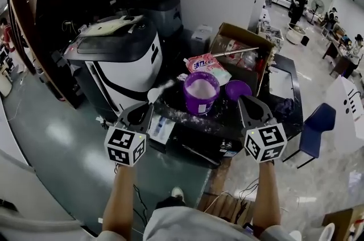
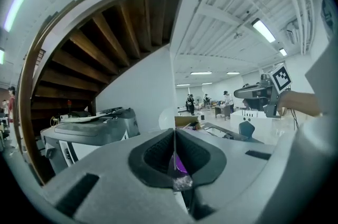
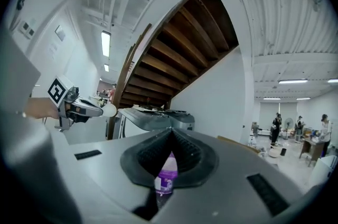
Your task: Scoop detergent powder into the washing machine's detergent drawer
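Head view. The left gripper (image 1: 142, 109) is gripping the handle of a white scoop (image 1: 154, 94). The scoop's bowl is hanging over the left edge of the dark tabletop (image 1: 227, 115), between the washing machine (image 1: 116, 58) and the open purple tub (image 1: 200, 93). The tub is showing white powder and is standing on the left part of the tabletop. Its purple lid (image 1: 238, 89) is lying just to its right, and a detergent bag (image 1: 206, 65) is lying behind it, toward the far edge. The right gripper (image 1: 250, 103) is hovering over the near right part, apart from the tub. Spilled powder is dusting the tabletop. The detergent drawer is not showing clearly.

Left gripper view. The jaws are pinching the thin scoop handle edge-on. The pale bowl (image 2: 165, 121) is projecting ahead, with the machine (image 2: 90, 133) off to the left.

Right gripper view. The jaws are meeting at their tips with nothing held. The tub (image 3: 166, 173) is showing below and beyond them. The left gripper (image 3: 92, 109) and the scoop bowl (image 3: 109, 110) are appearing at left, in front of the machine (image 3: 158, 117).

Assessment. Whether the bowl is loaded cannot be told. The carry toward the drawer is likely the step in hand. Doing it well is calling for a level bowl, a slow sweep, a firm pinch on the handle, and tipping only once the bowl is over the drawer's compartment. The free gripper could be steadying the tub.
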Tool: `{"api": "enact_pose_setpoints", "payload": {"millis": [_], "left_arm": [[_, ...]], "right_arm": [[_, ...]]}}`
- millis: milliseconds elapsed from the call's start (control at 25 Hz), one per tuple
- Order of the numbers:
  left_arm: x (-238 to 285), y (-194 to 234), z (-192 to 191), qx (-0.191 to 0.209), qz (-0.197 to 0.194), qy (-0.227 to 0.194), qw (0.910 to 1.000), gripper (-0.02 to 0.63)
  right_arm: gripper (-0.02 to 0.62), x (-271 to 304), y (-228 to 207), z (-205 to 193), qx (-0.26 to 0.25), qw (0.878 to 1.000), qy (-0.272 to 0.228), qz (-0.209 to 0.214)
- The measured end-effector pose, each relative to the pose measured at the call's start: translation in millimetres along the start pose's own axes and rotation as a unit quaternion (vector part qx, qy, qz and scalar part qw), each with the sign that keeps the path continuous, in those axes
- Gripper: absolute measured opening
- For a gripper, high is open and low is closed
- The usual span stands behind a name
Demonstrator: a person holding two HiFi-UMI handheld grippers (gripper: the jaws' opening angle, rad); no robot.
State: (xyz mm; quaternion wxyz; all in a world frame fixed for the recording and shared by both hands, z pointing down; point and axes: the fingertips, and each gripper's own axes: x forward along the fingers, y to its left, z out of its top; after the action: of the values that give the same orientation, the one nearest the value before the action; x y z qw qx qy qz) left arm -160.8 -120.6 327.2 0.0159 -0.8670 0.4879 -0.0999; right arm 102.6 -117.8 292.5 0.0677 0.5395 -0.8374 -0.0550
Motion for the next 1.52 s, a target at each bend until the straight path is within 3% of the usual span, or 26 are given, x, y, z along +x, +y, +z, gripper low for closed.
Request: {"api": "enact_pose_setpoints", "payload": {"millis": [160,400,560,680,880,1040,1240,1360,1520], "left_arm": [[33,26,14,0.006,-0.023,-0.004,0.9997,0.015],[66,31,19,0.023,-0.066,0.012,0.9975,0.015],[97,24,19,0.061,-0.099,0.035,0.9926,0.015],[124,15,13,0.112,-0.133,0.063,0.9827,0.015],[174,-10,3,0.197,-0.188,0.111,0.9558,0.015],[214,-22,-15,0.228,-0.214,0.155,0.9371,0.015],[256,-32,-38,0.248,-0.254,0.206,0.9121,0.015],[272,-37,-54,0.285,-0.28,0.246,0.8831,0.015],[282,-41,-74,0.328,-0.328,0.302,0.8329,0.015]], "right_arm": [[-0.008,28,-10,9,0.014,1.0,-0.001,-0.027],[-0.008,47,-23,0,0.015,0.998,0.021,-0.051],[-0.007,56,-30,-13,0.003,0.998,0.036,-0.047],[-0.005,65,-39,-28,0.01,0.998,0.046,-0.043],[0.005,88,-57,-48,0.04,0.998,0.053,-0.022],[0.005,111,-76,-66,0.069,0.996,0.06,-0.004],[0.005,141,-95,-89,0.069,0.994,0.078,0.017],[0.005,155,-100,-99,0.067,0.994,0.086,0.029],[0.005,169,-102,-108,0.068,0.993,0.093,0.039]]}}
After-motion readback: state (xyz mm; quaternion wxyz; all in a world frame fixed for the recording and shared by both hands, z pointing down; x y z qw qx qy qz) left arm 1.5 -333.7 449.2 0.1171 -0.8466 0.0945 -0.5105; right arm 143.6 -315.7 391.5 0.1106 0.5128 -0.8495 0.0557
